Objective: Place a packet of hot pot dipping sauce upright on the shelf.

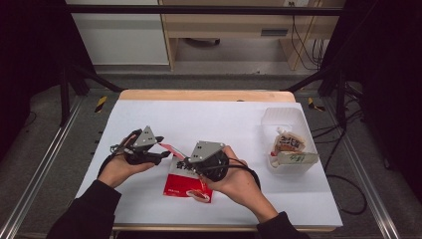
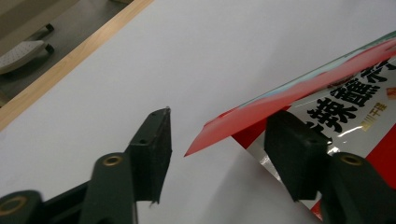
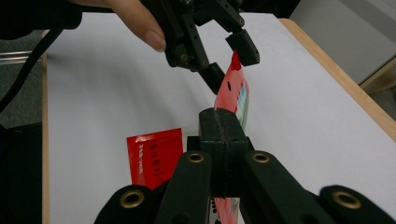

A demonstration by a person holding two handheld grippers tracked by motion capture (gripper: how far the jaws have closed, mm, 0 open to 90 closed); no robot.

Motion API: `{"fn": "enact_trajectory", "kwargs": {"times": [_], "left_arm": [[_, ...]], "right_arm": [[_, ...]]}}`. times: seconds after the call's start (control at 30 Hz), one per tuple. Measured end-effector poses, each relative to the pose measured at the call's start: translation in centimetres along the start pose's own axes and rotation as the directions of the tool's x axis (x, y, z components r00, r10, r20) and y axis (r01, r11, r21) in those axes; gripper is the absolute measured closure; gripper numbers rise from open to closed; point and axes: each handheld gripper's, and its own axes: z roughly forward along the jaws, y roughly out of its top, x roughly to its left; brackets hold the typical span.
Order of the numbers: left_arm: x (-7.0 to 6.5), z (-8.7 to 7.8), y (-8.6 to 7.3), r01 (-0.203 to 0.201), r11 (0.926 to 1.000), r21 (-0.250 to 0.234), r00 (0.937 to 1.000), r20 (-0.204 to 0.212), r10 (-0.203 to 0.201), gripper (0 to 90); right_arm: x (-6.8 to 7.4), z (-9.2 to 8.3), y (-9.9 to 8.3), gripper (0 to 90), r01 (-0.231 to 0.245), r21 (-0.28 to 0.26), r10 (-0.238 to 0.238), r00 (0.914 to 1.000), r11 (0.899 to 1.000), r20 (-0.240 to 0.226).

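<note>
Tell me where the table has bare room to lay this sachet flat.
The far half of the white table, between the wooden back edge and the grippers, is bare, as is the near-right strip below the clear container. It is crowded at centre-left: the left gripper, the right gripper clamped on the red sachet, and another red packet beneath.

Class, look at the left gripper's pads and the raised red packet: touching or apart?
Apart. In the left gripper view, the red packet has its corner between the left gripper pads, with white table visible in the gap beside one pad.

Red printed sachet (image 3: 236, 91) held on edge above the white table.
</note>
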Motion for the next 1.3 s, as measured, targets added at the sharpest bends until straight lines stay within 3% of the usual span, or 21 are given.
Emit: {"fn": "enact_trajectory", "kwargs": {"times": [0.23, 0.37, 0.5, 0.9, 1.3], "left_arm": [[-0.1, 0.5, 0.6, -0.012, 0.9999, 0.003, 0.9998, 0.016, 0.012, 70.4], [-0.3, 0.9, 1.0, 0.003, 0.9999, 0.014, 0.9995, 0.032, -0.003, 84.2], [-0.9, 1.2, 1.7, 0.001, 0.9997, 0.025, 0.9990, 0.044, -0.002, 90.0], [-1.4, 0.8, 3.0, -0.004, 0.9996, 0.026, 0.9983, 0.058, 0.002, 90.0], [-0.7, -1.9, 4.9, 0.003, 0.9998, -0.019, 0.9995, 0.032, -0.002, 90.0]], "right_arm": [[-0.2, -0.3, -0.6, 90.0, -0.011, 0.007, 0.011, 0.9999, 1.000, 0.005], [-0.5, -0.7, -1.3, 90.0, -0.022, 0.010, 0.022, 0.9996, 1.000, 0.015], [-1.0, -1.5, -2.1, 90.0, -0.040, 0.010, 0.040, 0.9988, 0.999, 0.030], [-2.6, -3.1, -3.4, 90.0, -0.101, 0.020, 0.099, 0.9916, 0.995, 0.083], [-4.8, -3.6, -2.1, 90.0, -0.097, 0.032, 0.092, 0.9863, 0.995, 0.137]]}}
